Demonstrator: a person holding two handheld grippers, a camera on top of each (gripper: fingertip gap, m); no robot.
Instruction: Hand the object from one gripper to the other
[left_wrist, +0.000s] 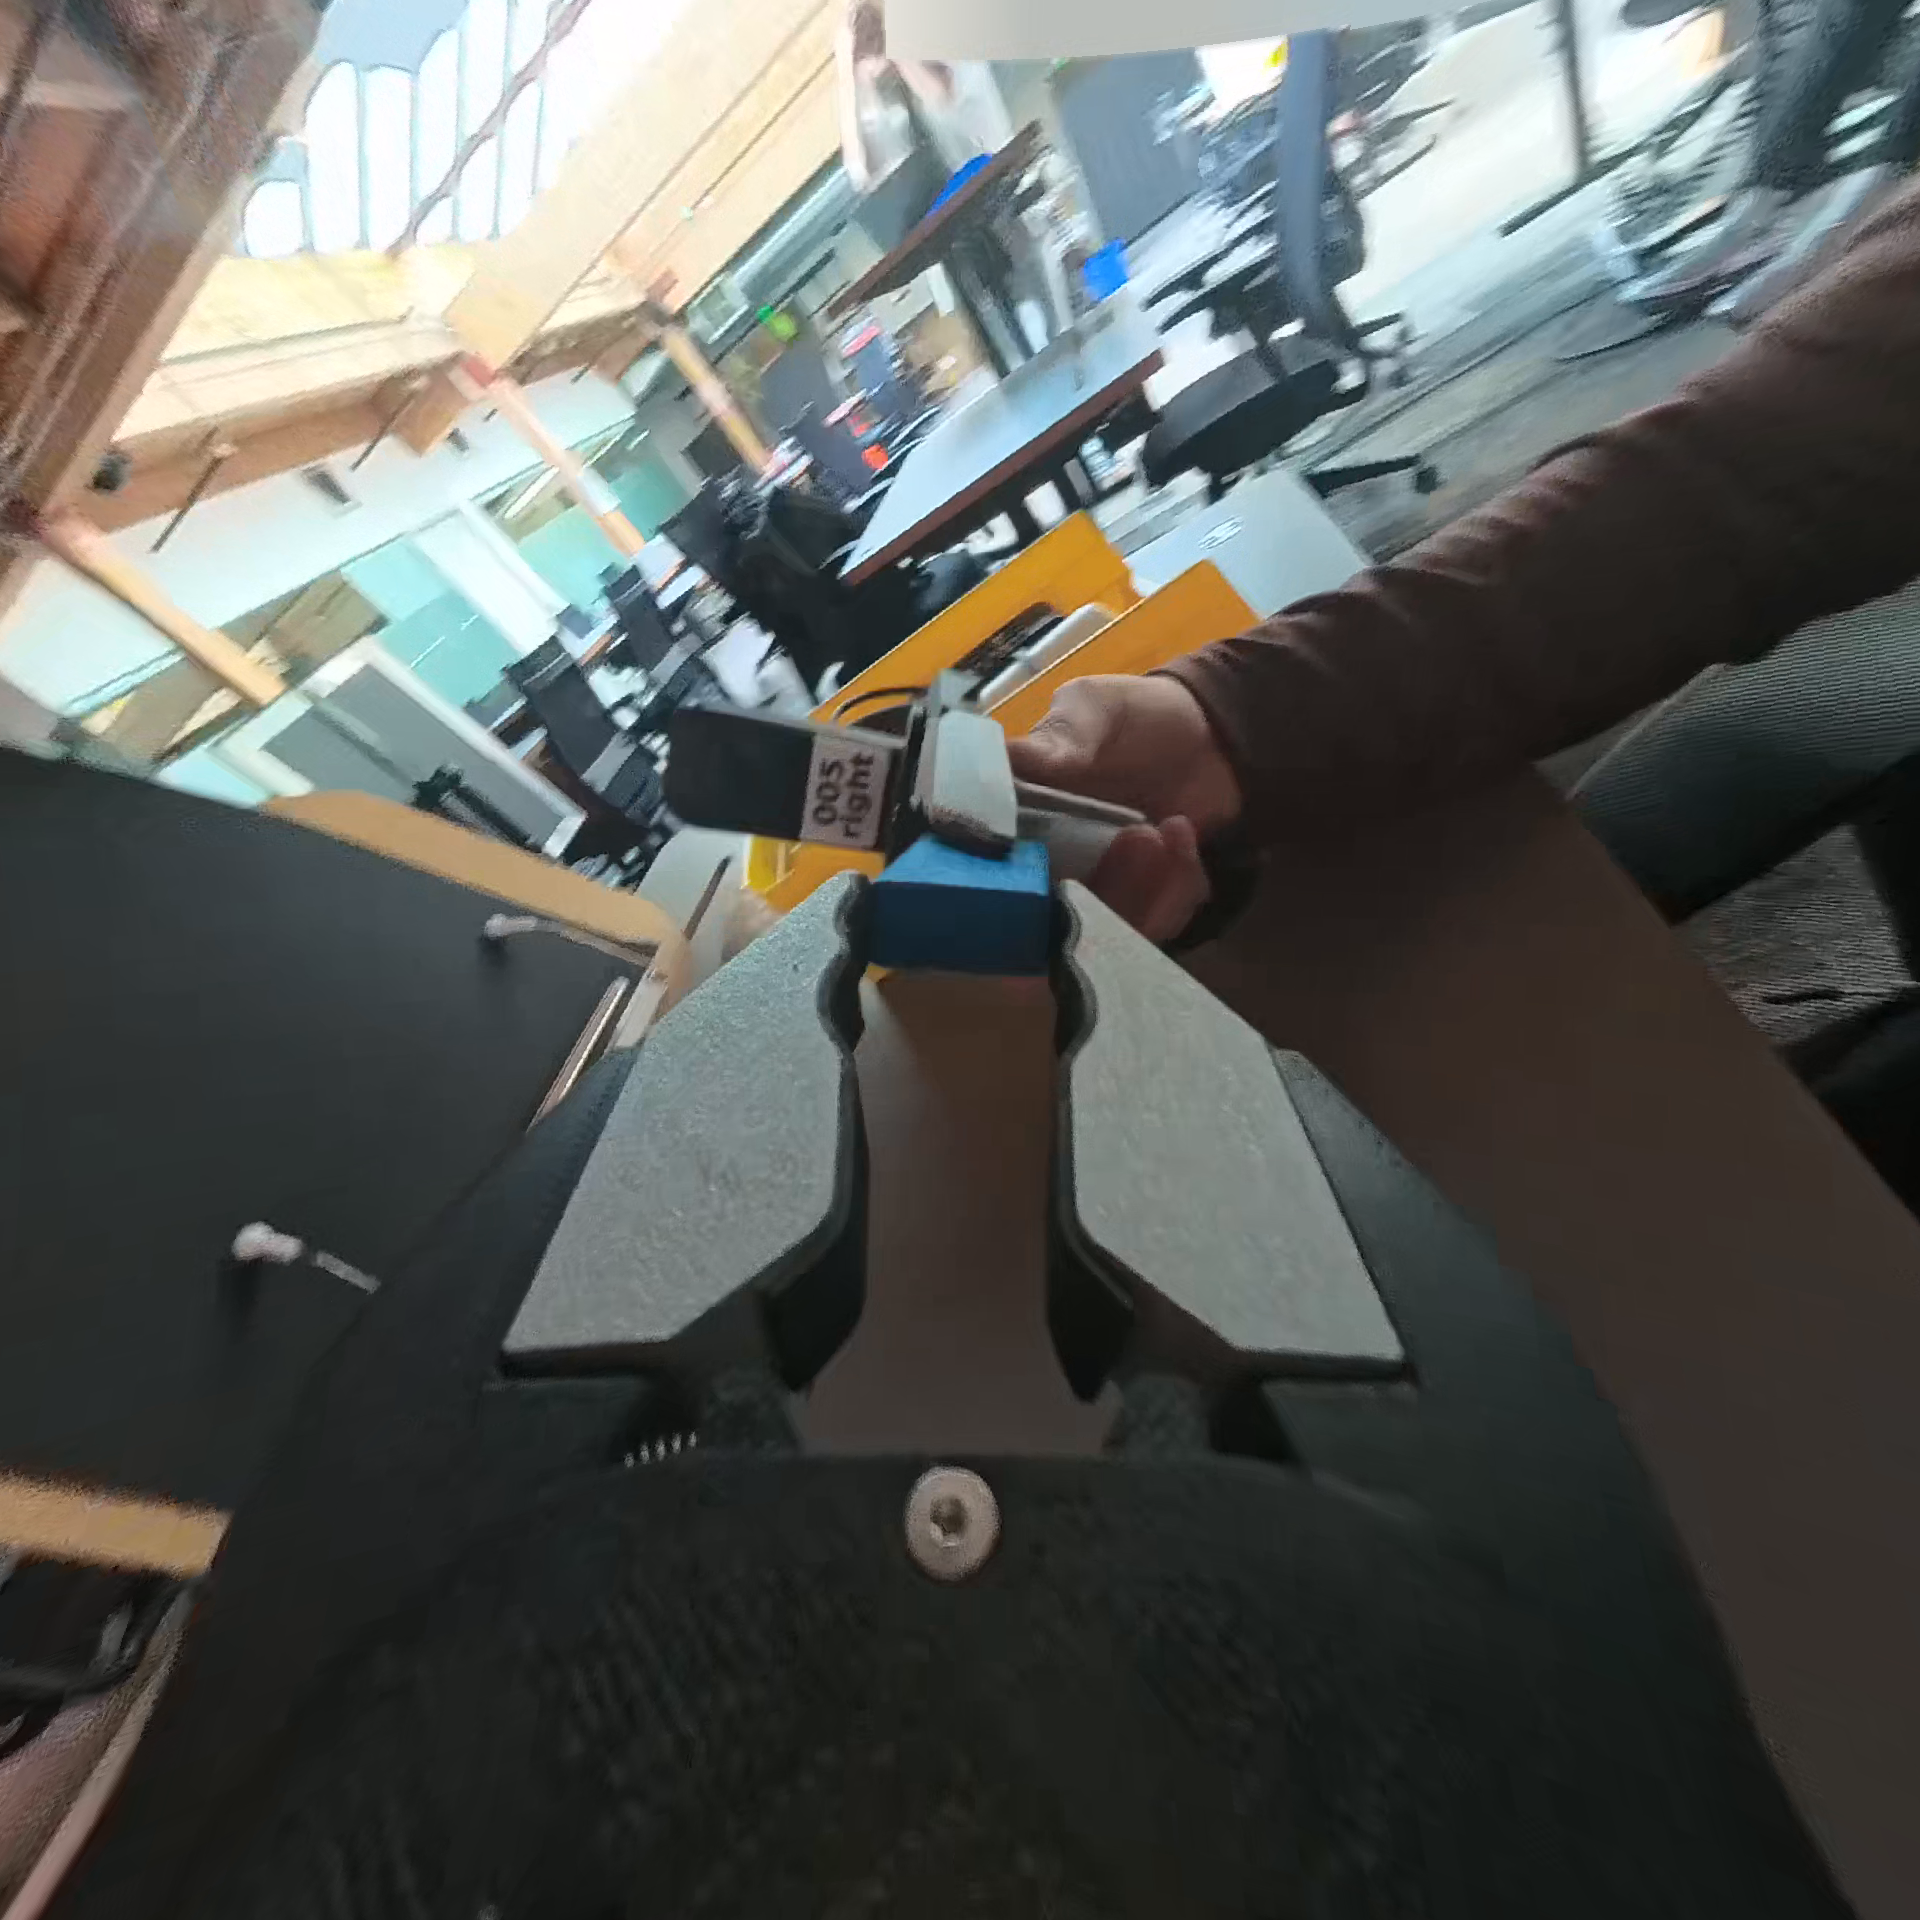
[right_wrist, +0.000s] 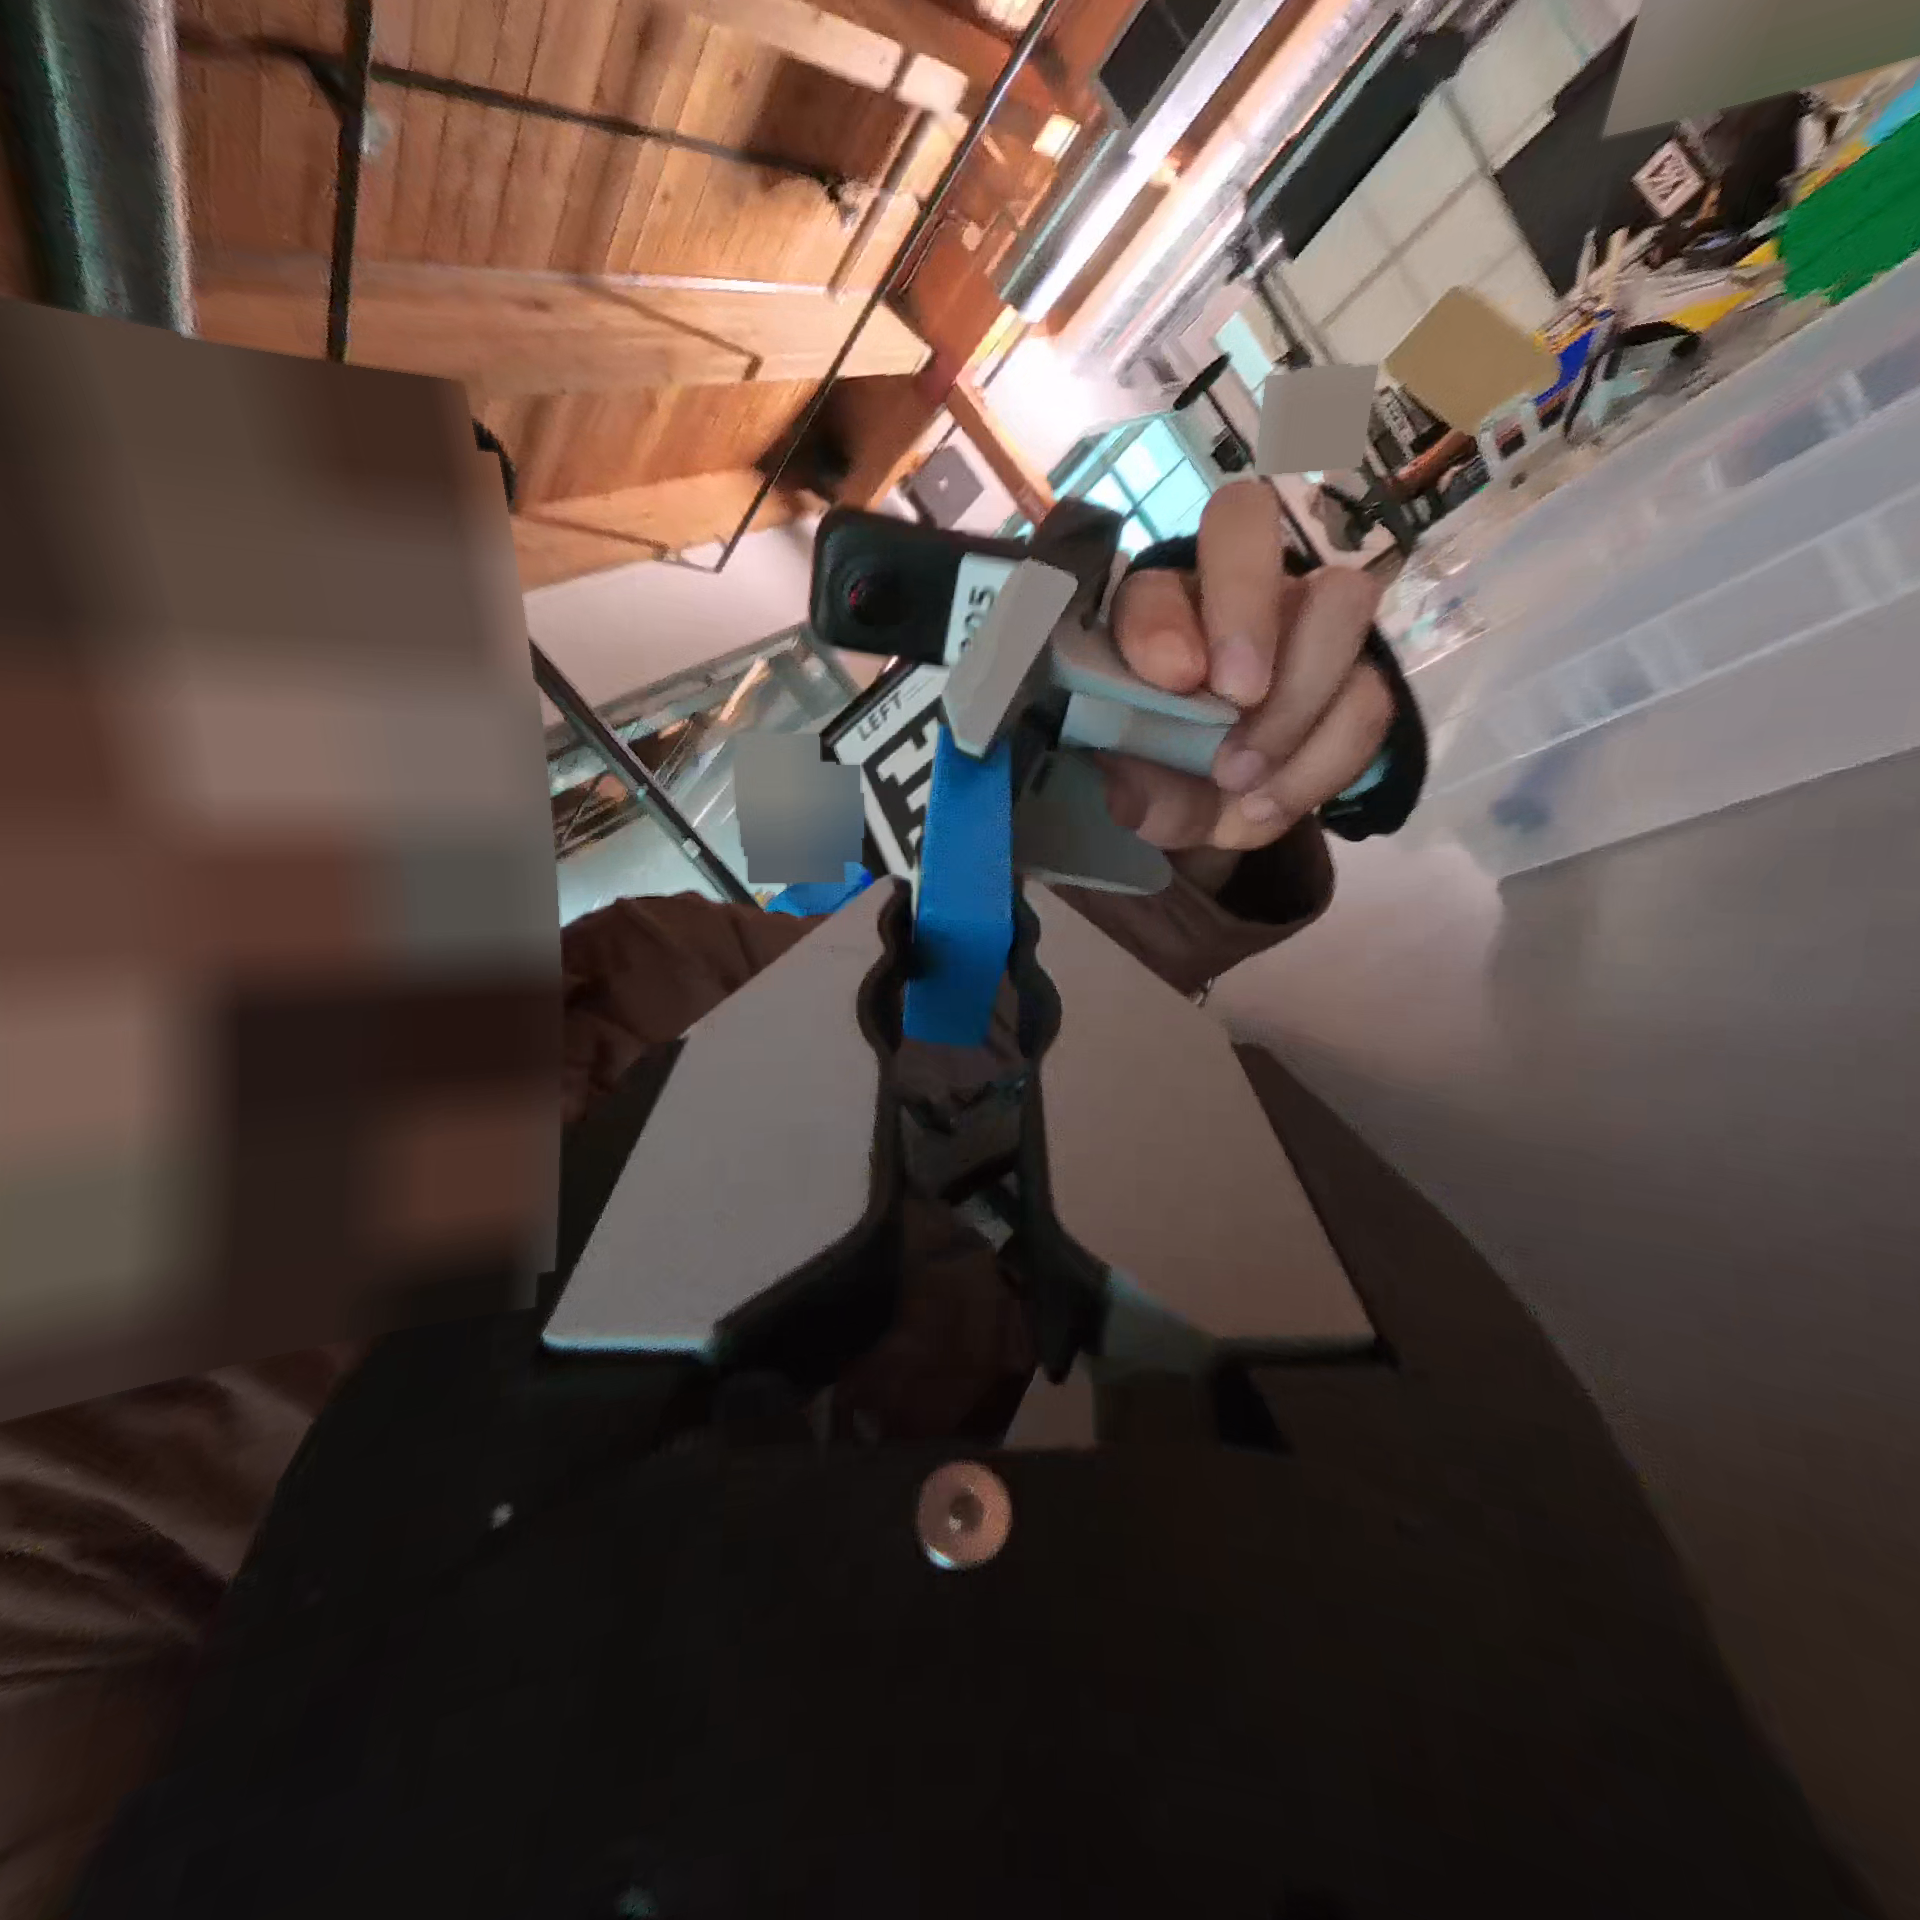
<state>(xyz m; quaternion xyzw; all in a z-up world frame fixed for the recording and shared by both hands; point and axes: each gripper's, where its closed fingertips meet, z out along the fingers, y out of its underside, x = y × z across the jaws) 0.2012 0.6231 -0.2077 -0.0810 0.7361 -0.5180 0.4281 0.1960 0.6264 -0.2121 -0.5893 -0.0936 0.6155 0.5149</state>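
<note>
The object is a blue block (left_wrist: 961, 925), held in the air above the table. In the left wrist view my left gripper (left_wrist: 958, 914) is shut on it, with a fingertip on each side. My right gripper (left_wrist: 966, 800), held by a hand, meets the block's far upper edge from the right. In the right wrist view the block (right_wrist: 961, 883) is a long blue bar standing between my right gripper's (right_wrist: 958, 935) tips, which are shut on its lower end. My left gripper (right_wrist: 987, 707) grips its upper end.
A light tabletop (left_wrist: 1558, 1247) lies below. A black panel (left_wrist: 260, 987) is on the left and a yellow crate (left_wrist: 1143, 613) behind the block. A brown-sleeved arm (left_wrist: 1558, 644) reaches in from the right. Clear plastic bins (right_wrist: 1714, 540) stand on the far side. Both grippers' tips are close together, under 4 cm apart.
</note>
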